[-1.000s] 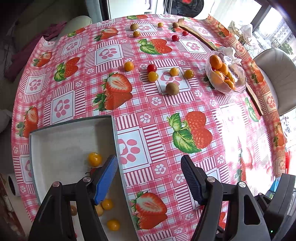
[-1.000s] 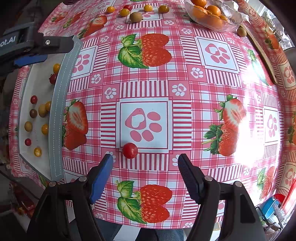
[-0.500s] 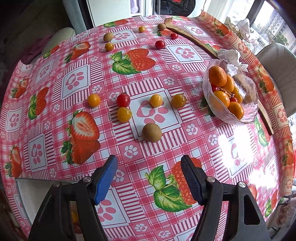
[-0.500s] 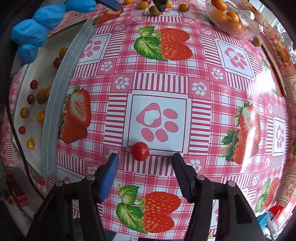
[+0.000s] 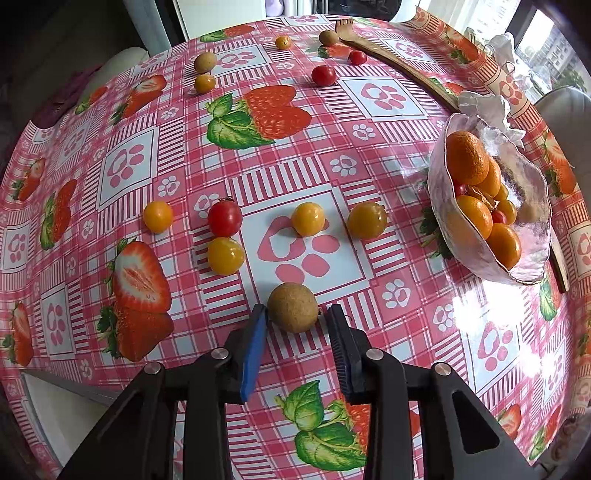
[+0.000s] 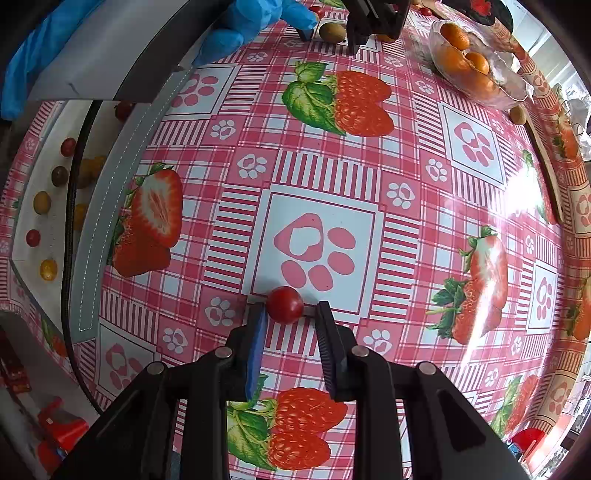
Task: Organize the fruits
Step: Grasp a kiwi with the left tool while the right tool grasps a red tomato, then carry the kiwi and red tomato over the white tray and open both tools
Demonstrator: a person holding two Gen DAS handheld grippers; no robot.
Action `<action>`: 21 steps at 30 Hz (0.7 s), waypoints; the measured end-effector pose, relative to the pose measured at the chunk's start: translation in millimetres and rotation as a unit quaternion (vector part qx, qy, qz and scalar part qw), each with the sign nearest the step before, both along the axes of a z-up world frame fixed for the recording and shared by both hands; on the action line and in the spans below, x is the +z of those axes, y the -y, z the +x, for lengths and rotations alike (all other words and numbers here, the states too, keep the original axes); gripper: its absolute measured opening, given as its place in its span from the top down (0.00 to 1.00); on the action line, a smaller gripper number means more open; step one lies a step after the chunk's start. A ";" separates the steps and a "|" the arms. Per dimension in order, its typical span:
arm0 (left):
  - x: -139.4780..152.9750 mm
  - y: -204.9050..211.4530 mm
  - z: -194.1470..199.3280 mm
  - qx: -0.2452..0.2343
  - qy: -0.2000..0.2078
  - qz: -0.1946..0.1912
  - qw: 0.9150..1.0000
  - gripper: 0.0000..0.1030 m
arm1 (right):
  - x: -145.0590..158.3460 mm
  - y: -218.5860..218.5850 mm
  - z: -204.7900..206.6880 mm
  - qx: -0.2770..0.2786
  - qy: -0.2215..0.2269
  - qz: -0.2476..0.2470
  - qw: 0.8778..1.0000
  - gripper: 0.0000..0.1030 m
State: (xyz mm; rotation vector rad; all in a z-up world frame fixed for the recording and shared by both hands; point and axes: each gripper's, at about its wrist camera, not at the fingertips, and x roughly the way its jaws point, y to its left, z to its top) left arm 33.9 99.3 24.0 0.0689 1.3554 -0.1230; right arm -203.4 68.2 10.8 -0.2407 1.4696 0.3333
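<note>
The left gripper (image 5: 295, 314) pointed steeply down at the counter (image 5: 369, 155), which was covered with a pink checked cloth printed with strawberries and paw marks. Its fingers (image 5: 255, 343) were closing narrowly around a brown round fruit (image 5: 292, 307); the blue pad on one side looked to be touching the fruit, while the dark pad on the other side sat just beside it, so a firm pinch could not be told. Beyond it lay a red cherry tomato (image 5: 224, 218) touching a yellow cherry tomato (image 5: 225, 255), with three more yellow ones spread near them. A glass bowl (image 5: 532, 236) of small oranges stood toward the right edge, beside a long wooden stick (image 5: 399, 62).

The right gripper (image 6: 290, 314) pointed straight down, its fingers (image 6: 256, 339) drawn in narrow on either side of a red tomato (image 6: 284, 305) that rested on the cloth at the edge of a paw-print square. The blue pad touched it; a thin gap seemed to remain at the other. At the far left, a grey-rimmed tray (image 6: 110, 206) held several small red, yellow and dark fruits. A blue-gloved hand (image 6: 255, 22) showed at the top of the right wrist view.
</note>
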 end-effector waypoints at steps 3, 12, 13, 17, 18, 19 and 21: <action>0.1 -3.4 0.6 0.004 -0.002 -0.009 1.000 0.71 | 0.0 7.6 3.0 -0.014 -0.009 0.020 1.000 0.80; 25.0 -28.3 -31.9 0.010 0.013 -0.033 0.999 0.71 | 13.3 45.5 16.6 -0.067 -0.033 0.085 0.994 0.80; 30.0 -29.6 -38.3 0.010 0.015 -0.035 0.999 0.71 | 14.5 52.0 19.3 -0.074 -0.036 0.090 0.993 0.80; 43.5 -40.2 -60.1 0.010 0.023 -0.043 0.999 0.71 | 18.9 65.5 28.0 -0.096 -0.039 0.099 0.990 0.80; 45.8 -42.5 -66.0 0.011 0.024 -0.045 0.999 0.71 | 19.7 67.3 29.6 -0.101 -0.041 0.101 0.989 0.80; 48.2 -44.7 -71.6 0.012 0.024 -0.048 0.998 0.71 | 20.5 71.2 31.3 -0.106 -0.043 0.102 0.988 0.80; 53.4 -51.7 -82.5 0.015 0.024 -0.051 0.998 0.71 | 24.9 81.6 34.1 -0.112 -0.044 0.102 0.988 0.80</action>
